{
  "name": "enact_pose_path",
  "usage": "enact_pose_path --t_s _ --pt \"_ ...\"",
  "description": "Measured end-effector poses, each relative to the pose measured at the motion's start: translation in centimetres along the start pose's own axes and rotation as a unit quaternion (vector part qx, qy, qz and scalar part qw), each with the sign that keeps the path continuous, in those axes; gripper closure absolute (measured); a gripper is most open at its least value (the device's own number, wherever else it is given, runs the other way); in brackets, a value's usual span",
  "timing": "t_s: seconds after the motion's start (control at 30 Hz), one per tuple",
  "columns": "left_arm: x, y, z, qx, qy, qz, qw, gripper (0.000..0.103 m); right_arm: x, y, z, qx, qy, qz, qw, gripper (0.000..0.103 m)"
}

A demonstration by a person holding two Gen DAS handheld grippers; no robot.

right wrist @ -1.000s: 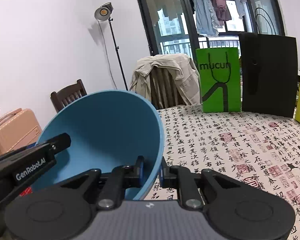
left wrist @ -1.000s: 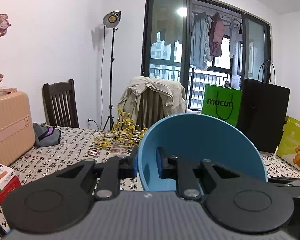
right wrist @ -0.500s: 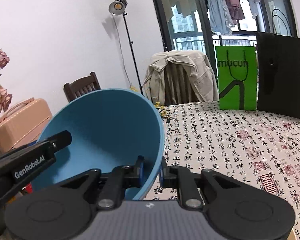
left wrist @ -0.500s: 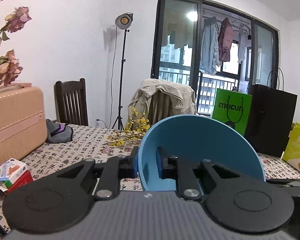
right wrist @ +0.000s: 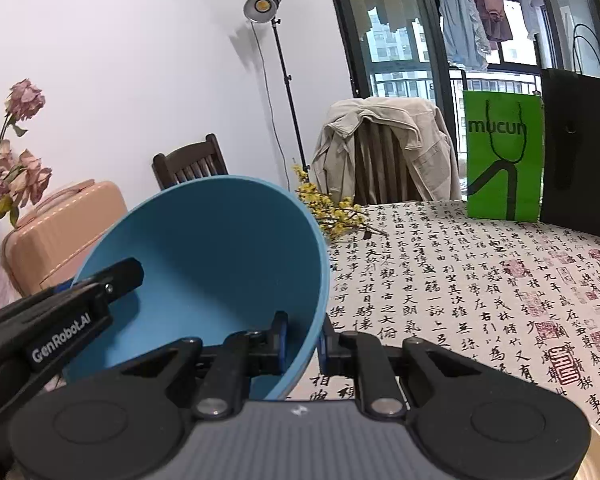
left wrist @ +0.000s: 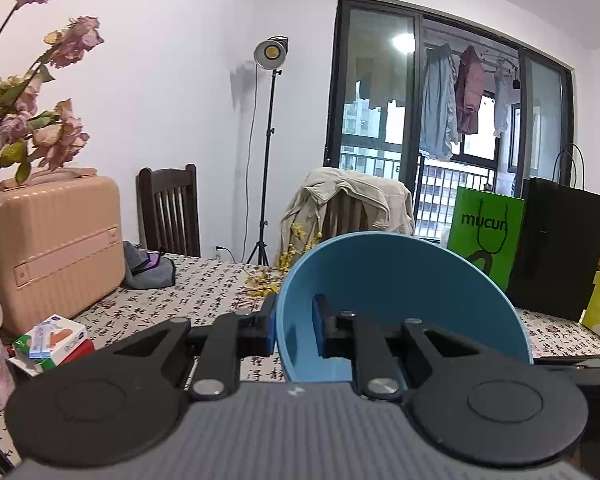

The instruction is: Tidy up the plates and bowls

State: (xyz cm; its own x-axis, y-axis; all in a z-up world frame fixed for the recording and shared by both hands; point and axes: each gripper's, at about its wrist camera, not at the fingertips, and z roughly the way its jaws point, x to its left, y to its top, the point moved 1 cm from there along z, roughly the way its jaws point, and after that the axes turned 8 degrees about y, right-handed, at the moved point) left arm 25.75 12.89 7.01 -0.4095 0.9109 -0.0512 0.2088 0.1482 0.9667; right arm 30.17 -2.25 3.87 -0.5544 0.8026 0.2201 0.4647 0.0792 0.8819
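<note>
At far left, a pink suitcase (left wrist: 52,240) stands on the surface (right wrist: 480,280), with small boxes (left wrist: 50,342) just beside it. The left hand-held gripper (left wrist: 294,330) is clamped on the left rim of the blue bowl (left wrist: 400,292), one finger outside the wall and one inside. The bowl is held tilted above the surface between both tools. The right hand-held gripper (right wrist: 302,342) is clamped on the bowl's (right wrist: 204,264) right rim. Further right, a green bag (right wrist: 504,160) and a black bag (right wrist: 580,152) stand upright, touching.
</note>
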Motion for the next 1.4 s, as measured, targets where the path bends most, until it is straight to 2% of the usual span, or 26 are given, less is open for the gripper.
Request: enact_pose_path --t_s 0.97,1.4 --pt "6.3 -1.5 -2.7 -0.016 0.037 -0.023 0.9989 0.085 6.1 -1.8 1.2 0.029 0.049 -0.036 0.998 0.088" --pt "8.7 -2.6 -3.5 -0.009 0.047 -0.037 0.9982 0.085 8.5 -3.2 1.9 0.050 0.064 -0.054 0.995 0.088"
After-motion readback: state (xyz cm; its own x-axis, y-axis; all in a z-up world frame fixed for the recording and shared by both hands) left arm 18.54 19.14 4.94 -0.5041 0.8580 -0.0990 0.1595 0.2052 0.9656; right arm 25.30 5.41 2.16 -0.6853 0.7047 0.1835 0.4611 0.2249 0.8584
